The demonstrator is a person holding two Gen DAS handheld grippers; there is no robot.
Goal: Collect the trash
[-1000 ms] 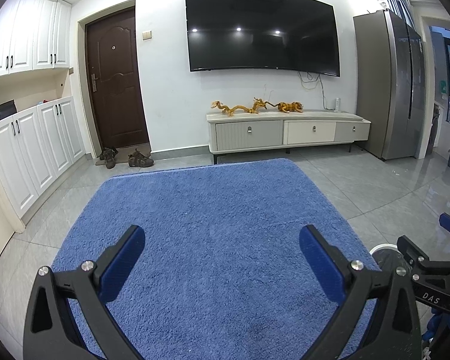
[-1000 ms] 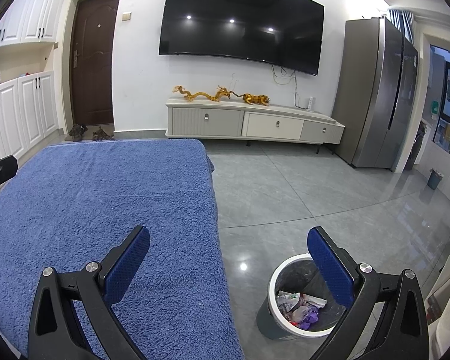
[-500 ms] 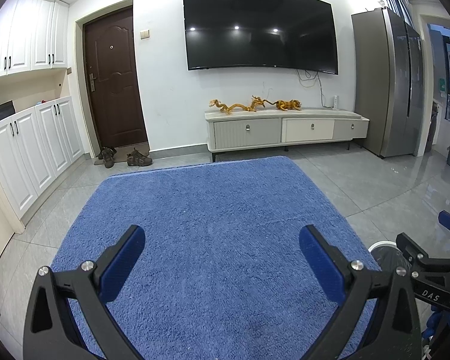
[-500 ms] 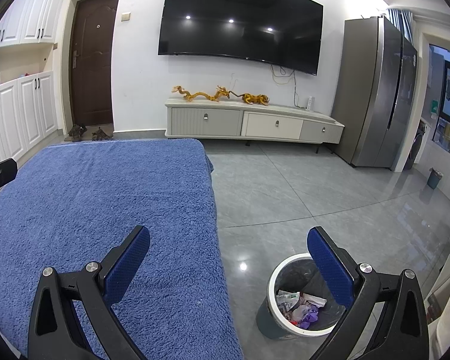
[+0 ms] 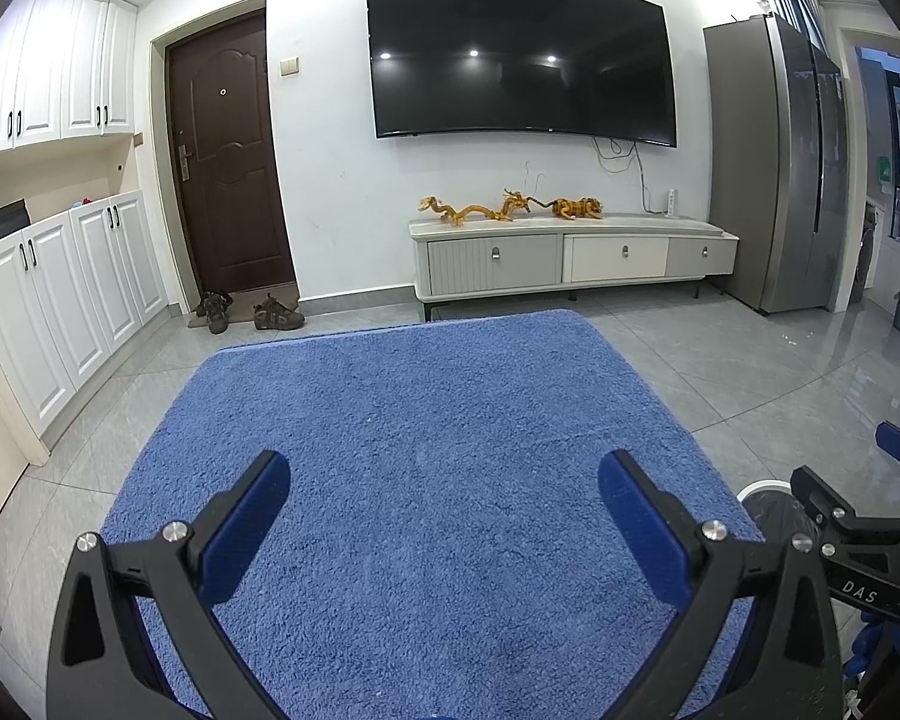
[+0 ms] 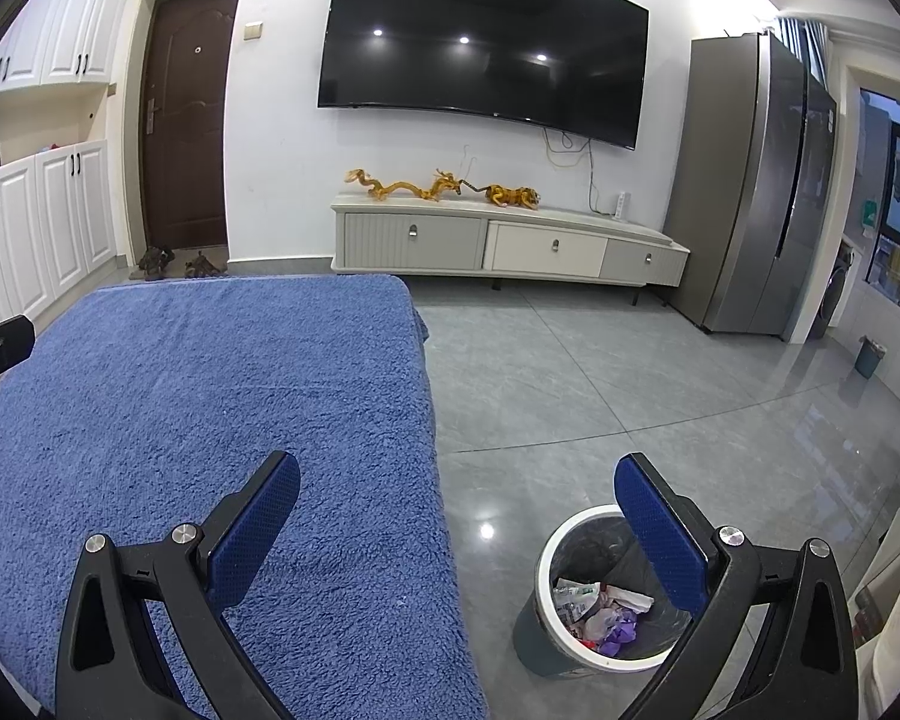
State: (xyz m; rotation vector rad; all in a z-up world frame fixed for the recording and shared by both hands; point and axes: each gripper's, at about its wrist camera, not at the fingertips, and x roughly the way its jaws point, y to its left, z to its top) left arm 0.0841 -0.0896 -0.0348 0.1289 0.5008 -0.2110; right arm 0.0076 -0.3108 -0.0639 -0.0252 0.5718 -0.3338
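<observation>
Plain blue fleecy cloth [image 6: 198, 396], white-rimmed grey bin [image 6: 549, 576], purple and possibly white scraps [image 6: 606, 612] inside, glossy grey floor tiles [image 6: 600, 372]

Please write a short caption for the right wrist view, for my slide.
Open right hand-held gripper above a blue cloth, with a trash bin holding scraps on the floor beside it.

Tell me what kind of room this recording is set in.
Most likely a home living room: a large wall-mounted TV above a low media console, an entry door with shoes beside it, and a tall fridge to one side.
</observation>
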